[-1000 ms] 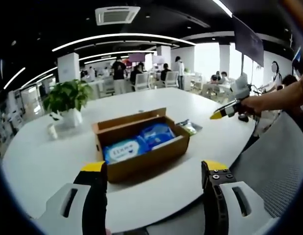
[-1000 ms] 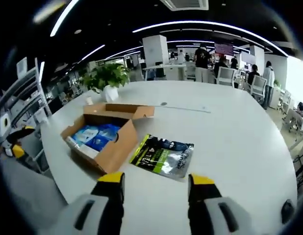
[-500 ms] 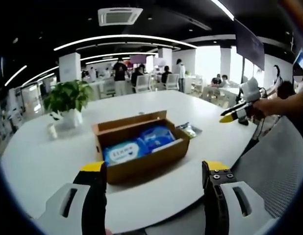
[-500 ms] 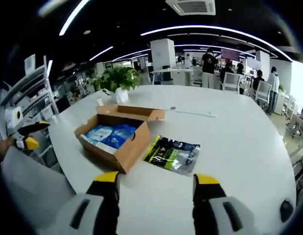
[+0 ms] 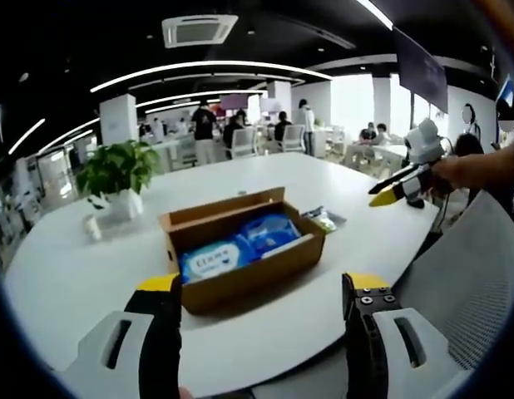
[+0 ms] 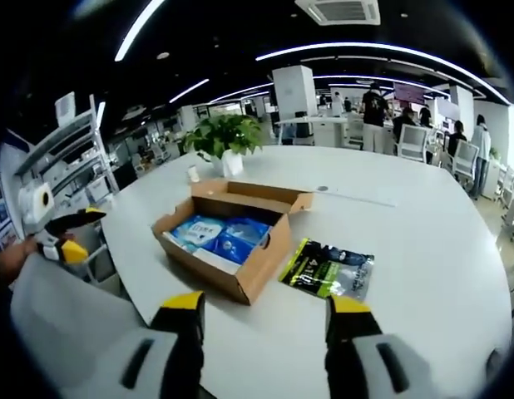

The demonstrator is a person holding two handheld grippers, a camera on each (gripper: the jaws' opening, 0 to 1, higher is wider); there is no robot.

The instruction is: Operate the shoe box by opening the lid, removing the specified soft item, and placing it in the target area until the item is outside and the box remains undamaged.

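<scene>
Open-plan office, round white table [image 5: 66, 274]. Since a second ago both grippers pulled back from table edge, right lifting higher; nothing handled.

Shoe box [image 5: 244, 253] lid open, blue soft packs [image 5: 236, 245] inside; green pouch [image 6: 328, 268] just beside box.

Left gripper [image 5: 261, 287] jaws wide, empty. Right gripper [image 6: 265, 306] jaws wide, empty, raised.

Extraction pending.

White lettering on the blue pack [image 5: 214, 259], too blurred to read.
</scene>
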